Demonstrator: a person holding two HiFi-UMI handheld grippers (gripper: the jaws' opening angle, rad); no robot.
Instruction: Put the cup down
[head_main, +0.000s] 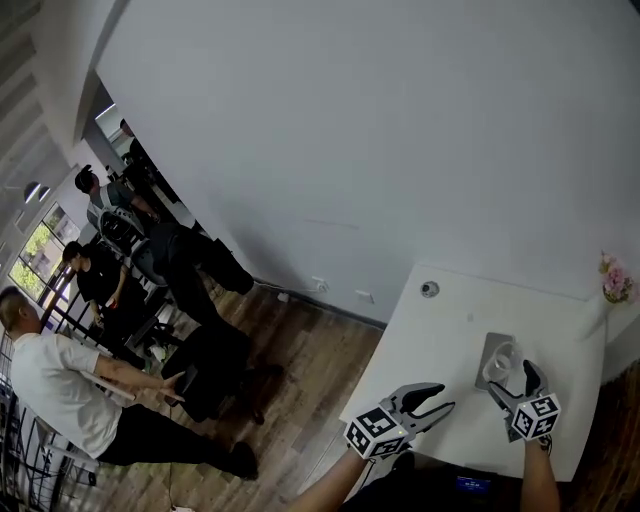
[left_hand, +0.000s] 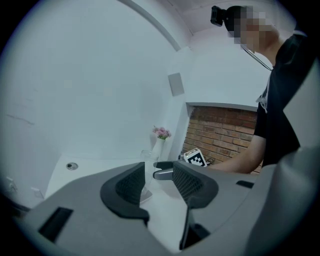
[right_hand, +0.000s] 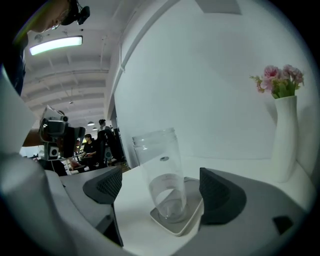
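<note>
Now cup (right_hand: 161, 160) btwn spread R tongs (right_hand: 160, 189)

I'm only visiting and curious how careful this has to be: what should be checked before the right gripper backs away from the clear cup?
1. Clear plastic cup upright on the pale square coaster: ok.
2. Cup base inside the coaster's rim: ok.
3. Right gripper jaws apart, pads off the cup: ok.
4. Left gripper open, nothing between its jaws, off to the cup's side: ok.
5. White vase of pink flowers away from the likely way back: ok, it seems.
6. White table bare behind the right gripper: cannot tell.
</note>
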